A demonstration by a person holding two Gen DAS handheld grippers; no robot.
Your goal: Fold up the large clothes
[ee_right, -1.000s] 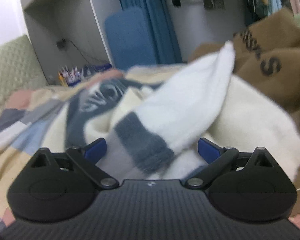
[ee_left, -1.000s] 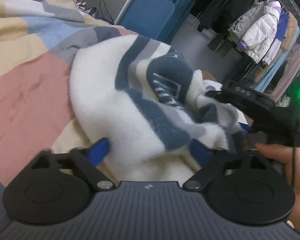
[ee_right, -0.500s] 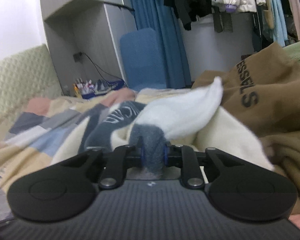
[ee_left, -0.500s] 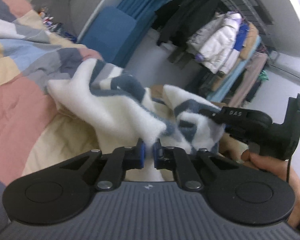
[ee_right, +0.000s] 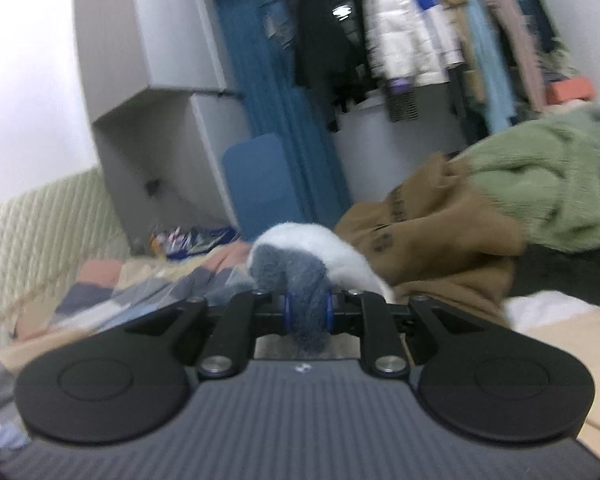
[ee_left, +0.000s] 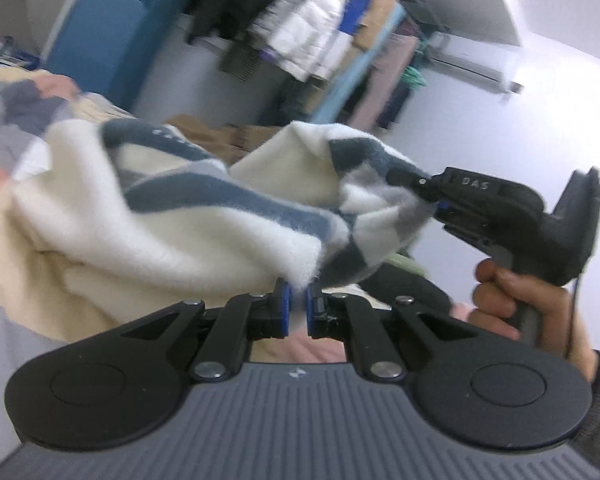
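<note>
A cream fleece garment [ee_left: 180,216] with blue-grey stripes hangs stretched between my two grippers, lifted off the bed. In the left wrist view, my left gripper [ee_left: 296,292] is shut on a cream edge of it. The right gripper [ee_left: 433,202], held by a hand [ee_left: 511,300], bites the striped end at the right. In the right wrist view, my right gripper [ee_right: 307,306] is shut on the garment's grey cuff [ee_right: 296,272], and a white sleeve part [ee_right: 331,244] curls over behind it.
A brown printed garment [ee_right: 431,240] and a green fleece one [ee_right: 547,184] are piled at the right on the patchwork bedcover [ee_right: 100,300]. Behind stand a blue chair [ee_right: 260,176], a grey cabinet [ee_right: 148,80] and a rack of hanging coats [ee_left: 319,32].
Both grippers went from open around the fleece to shut on it. Both then rose and drew the garment up off the bed, and the views tilted toward the room.
</note>
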